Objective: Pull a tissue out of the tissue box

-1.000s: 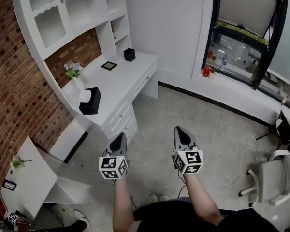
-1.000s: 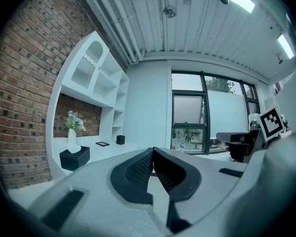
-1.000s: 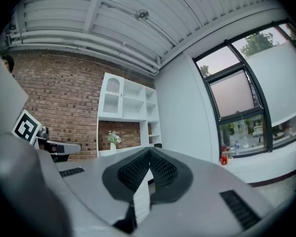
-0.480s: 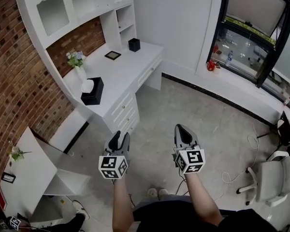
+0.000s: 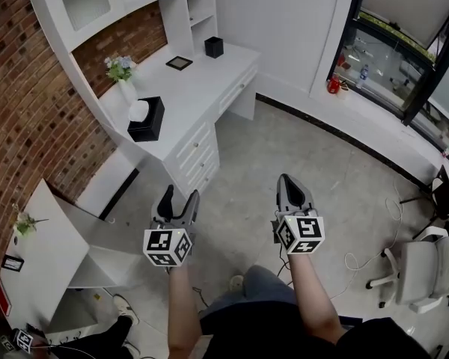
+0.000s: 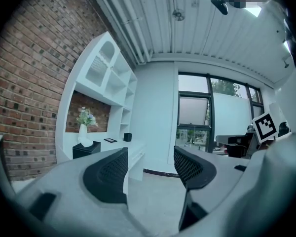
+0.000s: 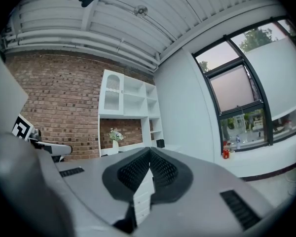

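Observation:
The black tissue box point(image 5: 147, 121) stands on the white desk point(image 5: 202, 84) at the upper left, with a white tissue point(image 5: 138, 111) sticking out of its top. In the left gripper view the tissue box point(image 6: 92, 149) is small and far off to the left. My left gripper point(image 5: 178, 197) hangs over the floor, well short of the desk. Its jaws are opening and nothing is between them. My right gripper point(image 5: 287, 180) is level beside it, also over the floor, shut on nothing. Both point towards the desk and the far wall.
A white vase of flowers point(image 5: 120, 72), a small dark frame point(image 5: 179, 63) and a black cup point(image 5: 214, 47) also stand on the desk, under white shelves on a brick wall. A low white table point(image 5: 37, 256) is at lower left. An office chair point(image 5: 426, 269) and a floor cable point(image 5: 374, 234) are at right.
The left gripper's jaws have gone from shut to wide apart. The person has stepped forward, so the desk and tissue box sit a little closer and further right in the head view.

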